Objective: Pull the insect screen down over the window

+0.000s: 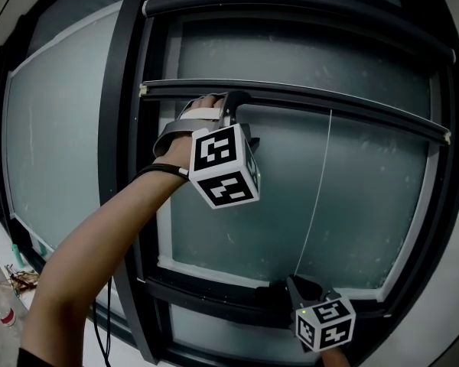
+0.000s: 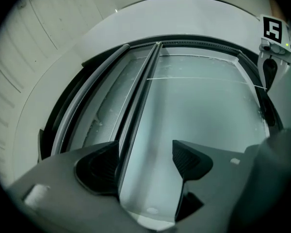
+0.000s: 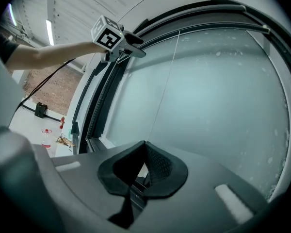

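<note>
The insect screen's pull bar (image 1: 314,102) is being shown stretched across the upper part of the window frame (image 1: 115,128), a little below the dark housing (image 1: 291,12) at the top, with the frosted pane (image 1: 237,205) beneath it being left uncovered. The left tongs (image 2: 146,157) are being kept spread at the bar's left portion. The bar is running between the two pads, just beside the pad at the left of the left gripper view (image 2: 99,166), while the other pad (image 2: 189,159) is standing apart from it, so nothing is being pinched. The left hand (image 1: 190,140) is being wrapped around that tool's grip, the forearm reaching up from the lower left. A thin pull cord (image 1: 317,182) is being stretched taut from the bar down to the right tongs (image 3: 145,152), which are being held low, by the frame's bottom rail (image 1: 206,287), and their pads are being pressed together on the cord's lower end
</note>
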`<action>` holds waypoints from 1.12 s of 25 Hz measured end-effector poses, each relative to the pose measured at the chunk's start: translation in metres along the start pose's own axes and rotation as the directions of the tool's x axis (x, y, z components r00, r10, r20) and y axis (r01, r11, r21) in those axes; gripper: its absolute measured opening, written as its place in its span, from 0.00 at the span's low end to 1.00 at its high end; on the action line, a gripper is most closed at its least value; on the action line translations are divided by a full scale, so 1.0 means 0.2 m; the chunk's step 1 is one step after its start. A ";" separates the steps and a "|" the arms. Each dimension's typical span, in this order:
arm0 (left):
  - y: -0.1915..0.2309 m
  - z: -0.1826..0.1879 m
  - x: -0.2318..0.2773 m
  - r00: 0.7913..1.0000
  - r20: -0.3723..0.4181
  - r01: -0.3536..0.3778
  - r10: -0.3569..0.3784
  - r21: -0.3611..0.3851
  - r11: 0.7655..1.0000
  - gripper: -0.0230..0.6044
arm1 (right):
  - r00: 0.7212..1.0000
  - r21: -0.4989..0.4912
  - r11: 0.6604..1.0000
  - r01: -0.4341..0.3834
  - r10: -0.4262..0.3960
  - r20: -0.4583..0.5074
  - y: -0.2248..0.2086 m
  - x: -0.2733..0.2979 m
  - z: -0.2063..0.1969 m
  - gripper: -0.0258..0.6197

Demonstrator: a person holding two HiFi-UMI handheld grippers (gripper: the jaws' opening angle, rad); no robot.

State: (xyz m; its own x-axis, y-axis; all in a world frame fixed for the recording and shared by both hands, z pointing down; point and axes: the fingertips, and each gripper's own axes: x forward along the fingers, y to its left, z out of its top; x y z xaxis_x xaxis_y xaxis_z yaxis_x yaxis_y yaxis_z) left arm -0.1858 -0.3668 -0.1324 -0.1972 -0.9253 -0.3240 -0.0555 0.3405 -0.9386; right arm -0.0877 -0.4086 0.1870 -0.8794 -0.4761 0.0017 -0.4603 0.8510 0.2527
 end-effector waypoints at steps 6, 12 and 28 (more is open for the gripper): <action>0.05 -0.04 0.07 0.997 -0.069 0.040 -0.035 0.070 0.997 0.65 | 1.000 -0.016 1.000 0.014 -0.014 0.000 0.04 -0.03 0.02 0.04; 0.01 -0.11 0.09 0.991 -0.121 0.077 -0.058 0.157 0.985 0.57 | 1.000 -0.021 1.000 0.008 -0.007 0.017 0.10 -0.04 -0.01 0.04; -0.34 -0.17 0.02 0.960 -0.176 0.249 -0.218 0.173 0.953 0.33 | 0.995 0.041 0.999 -0.027 0.031 -0.097 0.16 0.02 -0.39 0.04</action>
State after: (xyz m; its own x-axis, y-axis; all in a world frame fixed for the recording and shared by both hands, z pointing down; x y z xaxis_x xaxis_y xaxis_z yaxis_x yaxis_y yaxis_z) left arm -0.2162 -0.3883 -0.0665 -0.3494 -0.9331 -0.0851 0.0674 0.0656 -0.9956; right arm -0.0955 -0.4006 0.2710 -0.8772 -0.4689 0.1033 -0.4410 0.8720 0.2124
